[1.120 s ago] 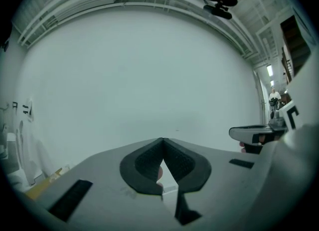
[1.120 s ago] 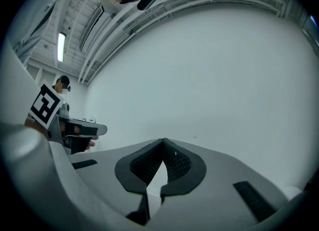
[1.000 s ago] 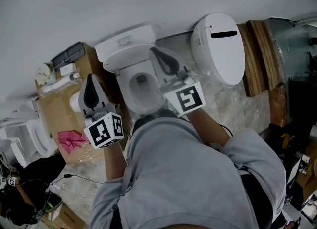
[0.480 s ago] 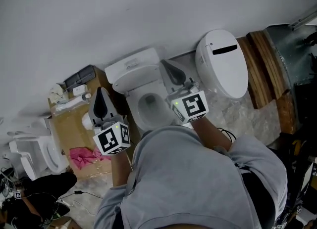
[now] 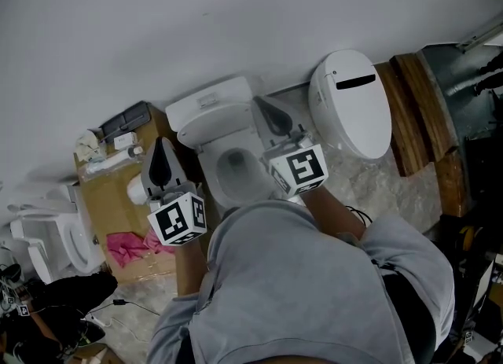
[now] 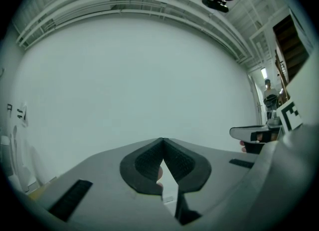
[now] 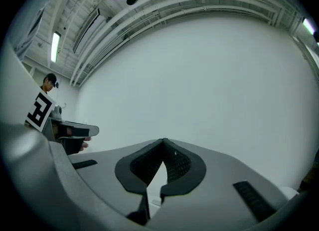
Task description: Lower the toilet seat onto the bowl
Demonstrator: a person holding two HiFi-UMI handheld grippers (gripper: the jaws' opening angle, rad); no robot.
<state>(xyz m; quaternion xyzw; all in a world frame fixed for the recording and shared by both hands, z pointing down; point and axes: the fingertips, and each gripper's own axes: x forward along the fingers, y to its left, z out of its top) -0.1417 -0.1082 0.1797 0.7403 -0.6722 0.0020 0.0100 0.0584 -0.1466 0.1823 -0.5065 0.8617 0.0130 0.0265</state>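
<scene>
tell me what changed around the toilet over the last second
Mainly the head view shifted: the toilet and both tongs sit slightly lower in frame. The left tongs and right tongs stay shut and empty, aimed toward the wall. Nothing was taken hold of or let go.

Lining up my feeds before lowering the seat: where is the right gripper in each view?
Head view: right gripper, centre, at the toilet's right edge.
Left gripper view: right gripper at the right edge, seen side-on.
Right gripper view: bottom centre, jaws together, nothing between.
Shared landmark: the white wall, in all three views.
</scene>
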